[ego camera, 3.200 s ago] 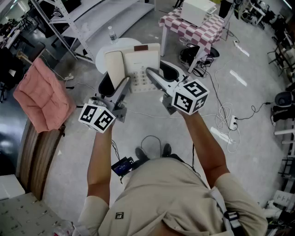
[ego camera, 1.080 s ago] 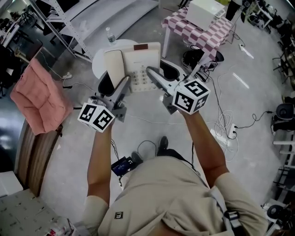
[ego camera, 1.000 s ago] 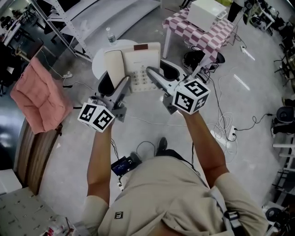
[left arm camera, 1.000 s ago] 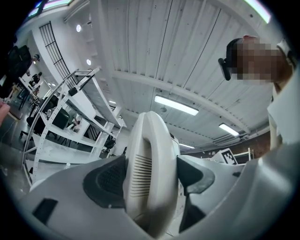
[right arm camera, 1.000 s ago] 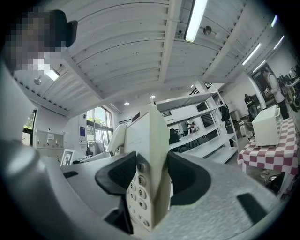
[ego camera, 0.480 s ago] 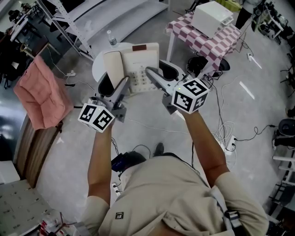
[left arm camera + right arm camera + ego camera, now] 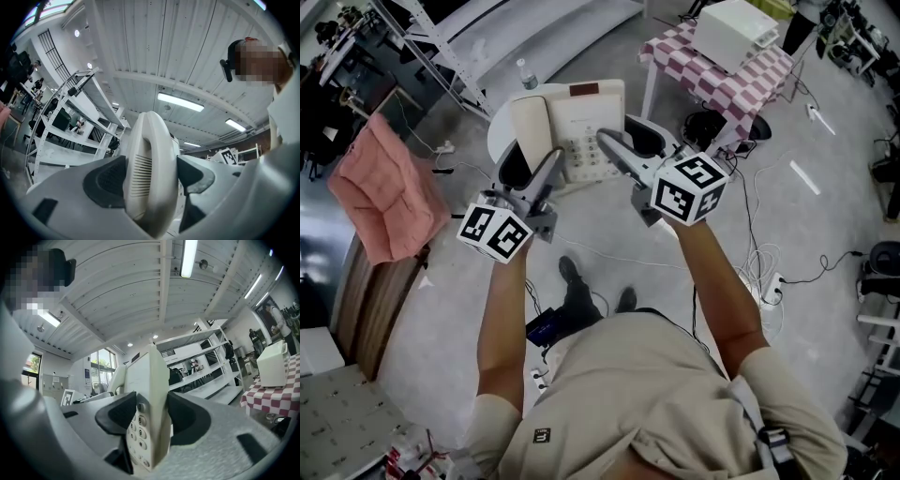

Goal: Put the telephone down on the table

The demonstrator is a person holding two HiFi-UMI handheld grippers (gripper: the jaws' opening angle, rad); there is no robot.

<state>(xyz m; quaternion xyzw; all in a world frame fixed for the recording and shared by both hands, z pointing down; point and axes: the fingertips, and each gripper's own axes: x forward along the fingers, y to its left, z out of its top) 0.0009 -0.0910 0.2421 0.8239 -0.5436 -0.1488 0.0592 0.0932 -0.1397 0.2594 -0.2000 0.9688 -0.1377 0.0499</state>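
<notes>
Stepping closer since half a second back; holding telephone (image 7: 581, 122) seemingly above round table (image 7: 497, 141), not yet down. Clamping handset (image 7: 150, 168) in left gripper (image 7: 532, 171) fingers, keypad edge (image 7: 136, 427) in right gripper (image 7: 628, 145) fingers.

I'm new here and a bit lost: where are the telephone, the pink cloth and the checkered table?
telephone (image 7: 591, 117): head view, its white body.
pink cloth (image 7: 380, 192): head view, middle of the fabric.
checkered table (image 7: 703, 75): head view, bare checkered top.

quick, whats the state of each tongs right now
Left tongs: closed on the handset.
Right tongs: closed on the telephone, at its keypad edge.
</notes>
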